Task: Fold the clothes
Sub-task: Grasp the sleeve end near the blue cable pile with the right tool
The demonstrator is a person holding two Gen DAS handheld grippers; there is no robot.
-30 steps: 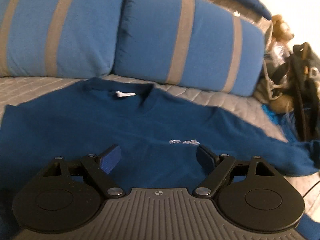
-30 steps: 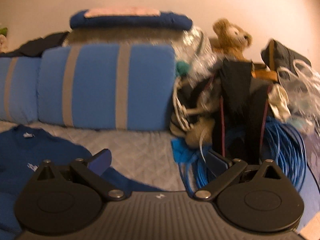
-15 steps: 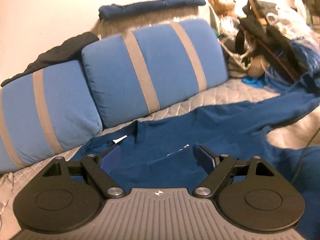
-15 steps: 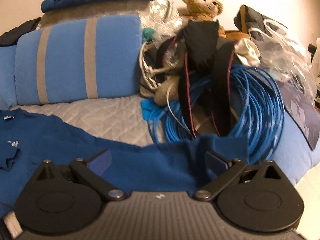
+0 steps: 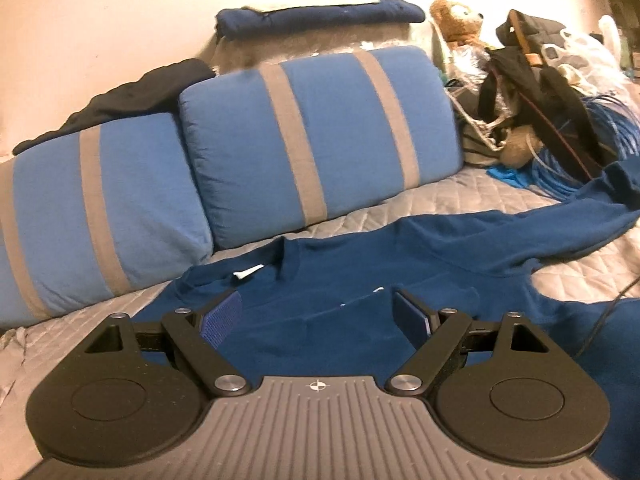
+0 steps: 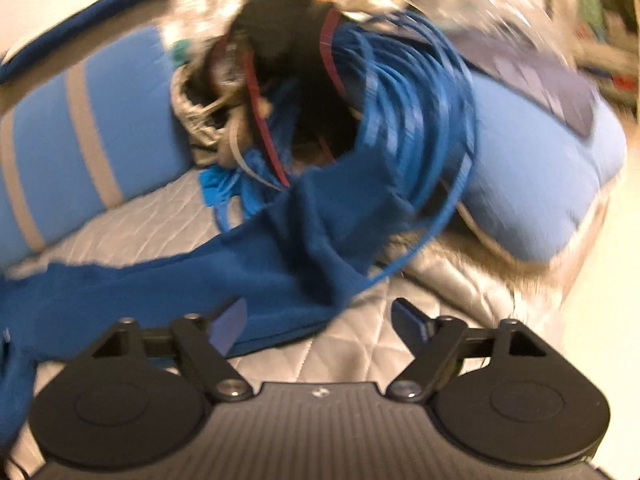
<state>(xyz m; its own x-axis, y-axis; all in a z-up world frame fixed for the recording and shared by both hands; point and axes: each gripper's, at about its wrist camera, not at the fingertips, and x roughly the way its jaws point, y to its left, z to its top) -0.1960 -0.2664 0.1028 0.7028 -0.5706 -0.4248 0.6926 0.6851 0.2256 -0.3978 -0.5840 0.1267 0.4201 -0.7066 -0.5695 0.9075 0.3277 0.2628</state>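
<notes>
A dark blue long-sleeved shirt (image 5: 360, 280) lies front up on the grey quilted bed cover (image 5: 440, 196), collar towards the pillows. My left gripper (image 5: 318, 312) is open and empty just above its chest. One sleeve (image 6: 248, 264) stretches right, and its cuff end lies against a coil of blue cable (image 6: 412, 112). My right gripper (image 6: 320, 322) is open and empty above the cover, close to this sleeve. The right wrist view is blurred by motion.
Two blue pillows with grey stripes (image 5: 312, 136) stand behind the shirt. A pile with a teddy bear (image 5: 460, 20), black bag straps (image 5: 552, 92), plastic bags and the cable coil sits at the right. Another blue cushion (image 6: 532, 176) lies beyond the coil. Folded dark clothes (image 5: 320, 16) rest on top behind.
My left gripper has swung from looking straight at the shirt to a lower view tilted right. My right gripper has moved right and down towards the sleeve end by the cable coil.
</notes>
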